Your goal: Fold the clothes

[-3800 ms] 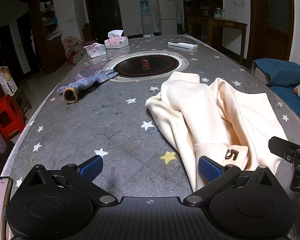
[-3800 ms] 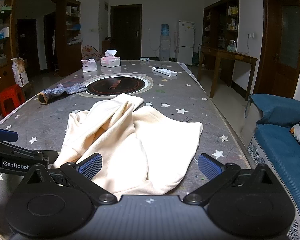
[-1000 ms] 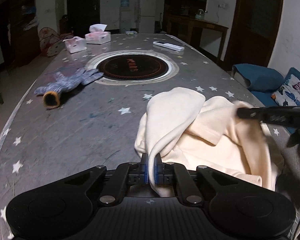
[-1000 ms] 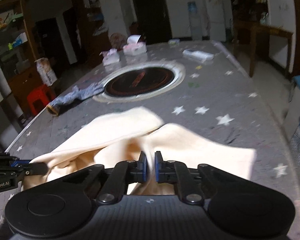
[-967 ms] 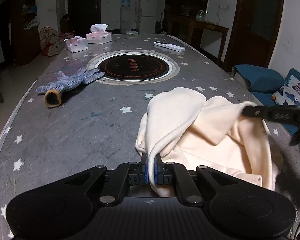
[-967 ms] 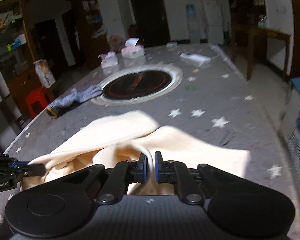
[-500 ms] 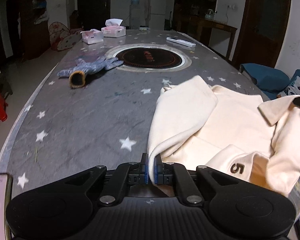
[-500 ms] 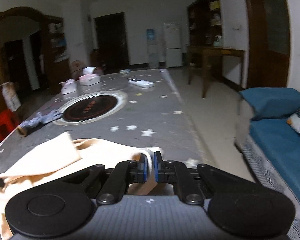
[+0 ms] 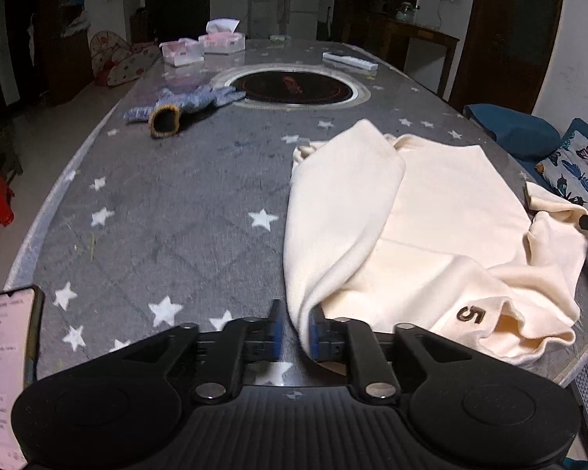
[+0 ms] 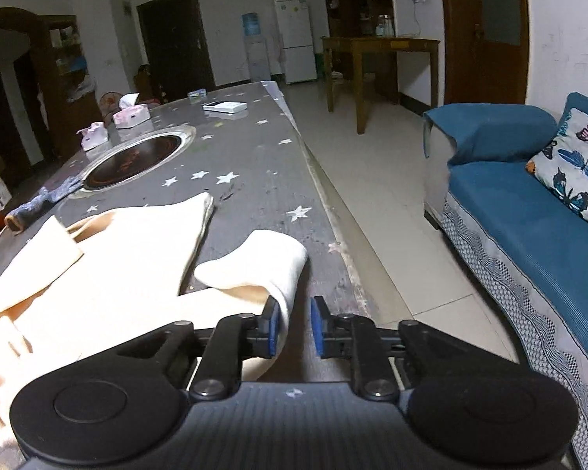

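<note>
On the table [image 9: 184,211]: your cream garment [image 9: 443,211] lies spread, long axis running away from you.
Left gripper [image 9: 293,331]: jaws just parted, hem loose between them.
Right gripper [image 10: 293,327]: jaws just parted, cuff resting against its left pad.

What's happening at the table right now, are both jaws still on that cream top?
A person with a gripper in each hand is spreading a cream sweatshirt flat on the star-patterned table. The left gripper and right gripper have just been opening. Cloth still lies between each pair of jaws, but it rests against one pad only, so neither grips it. The garment lies mostly flat, its "5" patch facing up. A grey glove lies untouched farther up the table.
</note>
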`<state>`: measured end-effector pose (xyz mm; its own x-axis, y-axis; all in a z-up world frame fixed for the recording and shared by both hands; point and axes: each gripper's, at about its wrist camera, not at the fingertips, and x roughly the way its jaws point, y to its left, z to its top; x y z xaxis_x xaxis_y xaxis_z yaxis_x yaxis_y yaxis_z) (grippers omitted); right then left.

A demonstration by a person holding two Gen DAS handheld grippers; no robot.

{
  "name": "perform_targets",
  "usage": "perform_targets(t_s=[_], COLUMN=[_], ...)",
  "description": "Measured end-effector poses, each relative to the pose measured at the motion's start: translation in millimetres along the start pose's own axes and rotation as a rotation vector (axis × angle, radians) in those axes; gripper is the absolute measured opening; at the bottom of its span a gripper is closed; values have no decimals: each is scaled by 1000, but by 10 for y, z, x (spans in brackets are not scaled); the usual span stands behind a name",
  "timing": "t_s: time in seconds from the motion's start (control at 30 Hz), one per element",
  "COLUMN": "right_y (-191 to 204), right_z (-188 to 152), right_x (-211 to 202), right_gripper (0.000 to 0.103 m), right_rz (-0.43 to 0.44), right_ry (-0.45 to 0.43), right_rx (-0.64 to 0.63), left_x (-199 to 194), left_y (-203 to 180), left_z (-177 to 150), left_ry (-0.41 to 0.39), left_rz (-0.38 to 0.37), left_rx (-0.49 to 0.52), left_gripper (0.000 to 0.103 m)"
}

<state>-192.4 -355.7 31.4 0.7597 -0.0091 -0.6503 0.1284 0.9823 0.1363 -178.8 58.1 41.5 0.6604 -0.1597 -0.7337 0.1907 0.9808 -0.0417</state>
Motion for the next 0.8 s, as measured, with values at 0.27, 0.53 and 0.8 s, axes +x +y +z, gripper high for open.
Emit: perform_targets(t_s=[0.27,0.53,0.8], right_y=[71,325,536], right_z=[190,346,359], right_x=[-209,6,308], right_gripper=[44,48,49], right_rz=[36,110,164], right_ry=[-78,-69,-17], right_rx=[-36,-91,-117], left_x=[-8,363,897], left_y=[-187,-572,-818], left_z=[252,589,842], left_ry=[-72,-84,-37], left_rz=[10,-15,-32], left_rx=[84,182,205], left_gripper=[51,51,51])
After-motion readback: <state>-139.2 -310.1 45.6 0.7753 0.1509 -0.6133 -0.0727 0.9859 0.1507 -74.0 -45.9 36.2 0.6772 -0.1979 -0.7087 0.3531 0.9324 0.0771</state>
